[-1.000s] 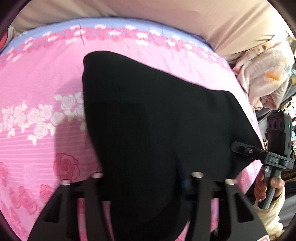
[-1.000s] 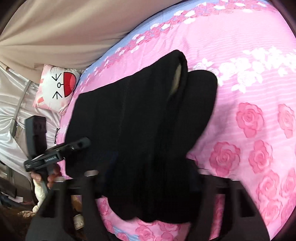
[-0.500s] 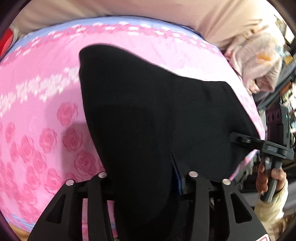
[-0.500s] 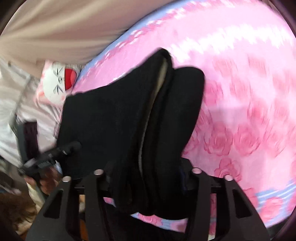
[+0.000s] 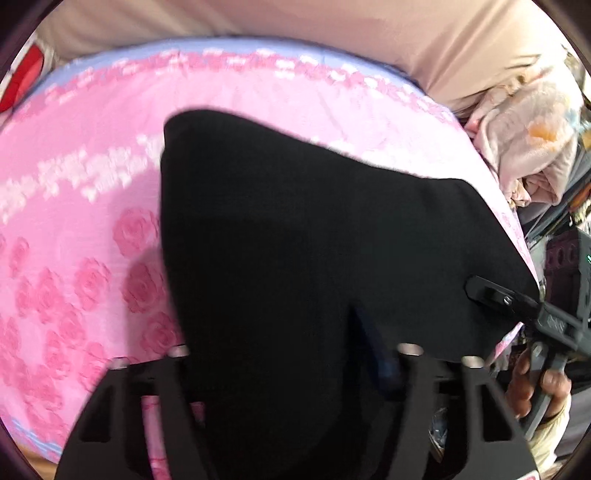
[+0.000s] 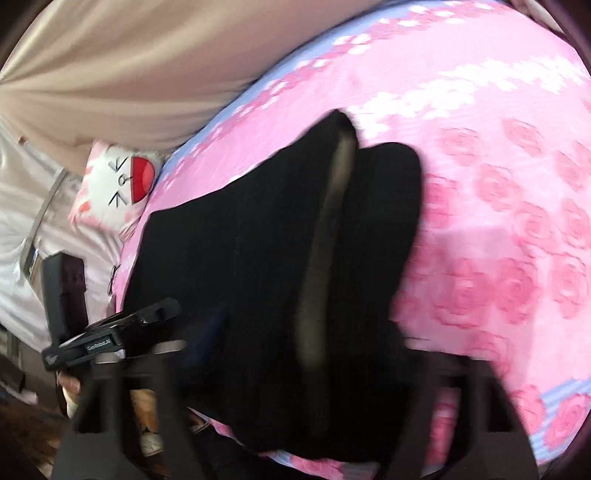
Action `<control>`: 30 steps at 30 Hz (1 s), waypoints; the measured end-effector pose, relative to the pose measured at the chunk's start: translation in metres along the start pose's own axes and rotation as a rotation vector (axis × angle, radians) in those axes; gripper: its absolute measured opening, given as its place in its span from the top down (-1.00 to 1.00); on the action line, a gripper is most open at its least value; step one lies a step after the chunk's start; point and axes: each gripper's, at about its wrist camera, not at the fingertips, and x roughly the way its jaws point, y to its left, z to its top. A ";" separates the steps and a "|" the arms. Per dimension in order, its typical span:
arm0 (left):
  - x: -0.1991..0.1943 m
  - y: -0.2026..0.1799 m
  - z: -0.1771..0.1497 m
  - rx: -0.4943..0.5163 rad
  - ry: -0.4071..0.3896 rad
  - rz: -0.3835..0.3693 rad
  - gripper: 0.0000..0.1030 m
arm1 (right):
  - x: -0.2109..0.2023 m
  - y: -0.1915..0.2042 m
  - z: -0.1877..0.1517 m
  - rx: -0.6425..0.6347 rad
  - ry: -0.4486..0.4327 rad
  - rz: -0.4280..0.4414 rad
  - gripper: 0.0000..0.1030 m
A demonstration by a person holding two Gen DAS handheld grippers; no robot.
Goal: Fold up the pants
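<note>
The black pants (image 5: pixel 295 240) lie folded over on the pink rose-print bed cover (image 5: pixel 81 236), their near edge lifted off it. My left gripper (image 5: pixel 291 369) is shut on the near left corner of the pants; cloth hides its fingertips. My right gripper (image 6: pixel 295 354) is shut on the near right corner, where a pale inner lining (image 6: pixel 325 258) shows along the fold. Each gripper also shows in the other's view: the right one (image 5: pixel 495 295) clamps the cloth's right corner, the left one (image 6: pixel 147 317) its left corner.
A beige curtain (image 5: pixel 332 33) hangs behind the bed. A cat-face pillow (image 6: pixel 118 181) lies at the bed's left end, and a pile of pale floral bedding (image 5: pixel 524 147) at its right end. The bed's near edge (image 6: pixel 554 391) is just under the grippers.
Both grippers have pulled back toward the near edge of the bed with the pants, dragging and lifting the cloth. More rose print shows beside it now. Both grips stay shut.
</note>
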 end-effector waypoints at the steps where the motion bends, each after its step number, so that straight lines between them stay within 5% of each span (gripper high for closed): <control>1: -0.005 -0.003 0.001 0.018 -0.010 0.000 0.24 | -0.005 -0.001 0.000 -0.010 -0.008 -0.004 0.12; 12: -0.065 -0.024 -0.006 0.110 -0.129 0.019 0.33 | -0.050 0.038 -0.007 -0.120 -0.091 -0.004 0.16; 21: -0.048 -0.006 -0.027 0.052 -0.038 0.007 0.33 | -0.030 0.032 -0.032 -0.085 -0.032 -0.029 0.16; 30: -0.051 -0.013 -0.024 0.077 -0.047 0.032 0.32 | -0.028 0.032 -0.030 -0.077 -0.032 -0.027 0.16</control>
